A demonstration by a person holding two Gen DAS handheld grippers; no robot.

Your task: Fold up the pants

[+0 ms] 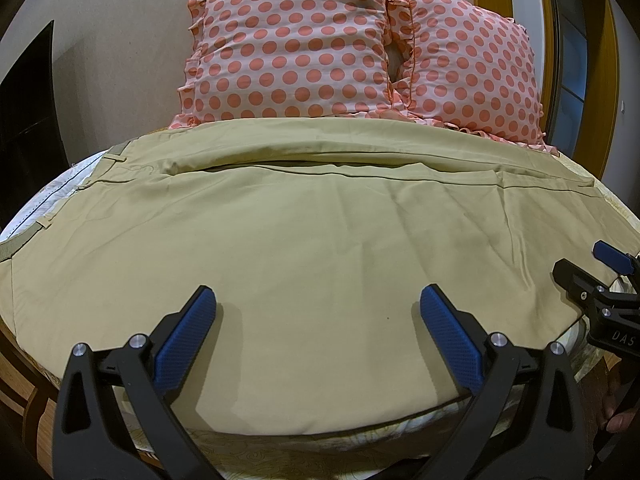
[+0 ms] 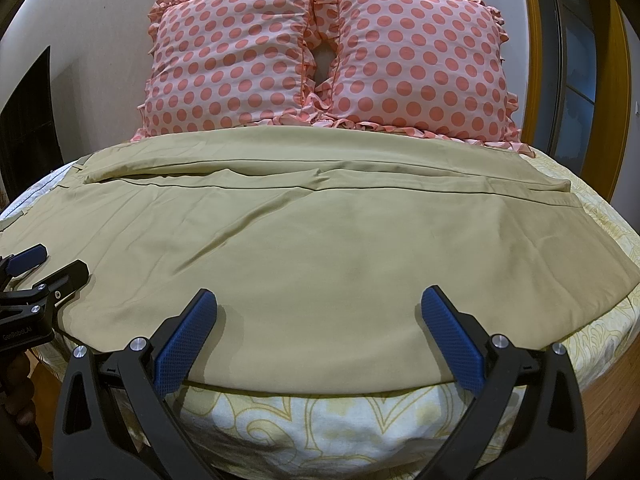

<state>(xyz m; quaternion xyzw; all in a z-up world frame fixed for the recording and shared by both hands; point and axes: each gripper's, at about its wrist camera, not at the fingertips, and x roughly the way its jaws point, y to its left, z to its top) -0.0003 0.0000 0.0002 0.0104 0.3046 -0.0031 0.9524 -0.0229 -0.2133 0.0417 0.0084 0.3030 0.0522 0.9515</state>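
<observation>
Khaki pants point(image 1: 304, 216) lie spread flat across the bed, waistband at the left, both legs running to the right; they also show in the right wrist view point(image 2: 320, 232). My left gripper point(image 1: 318, 304) is open and empty, hovering over the near leg by its front edge. My right gripper point(image 2: 320, 304) is open and empty, over the near leg further right. Each gripper shows in the other's view: the right gripper point(image 1: 580, 264) at the right edge, the left gripper point(image 2: 52, 264) at the left edge.
Two pink polka-dot pillows point(image 1: 296, 40) point(image 2: 420, 60) lean against the wall behind the pants. The bed has a white and yellow patterned sheet point(image 2: 320, 420). A wooden door frame point(image 2: 536, 48) stands at the right, a dark panel point(image 1: 28, 92) at the left.
</observation>
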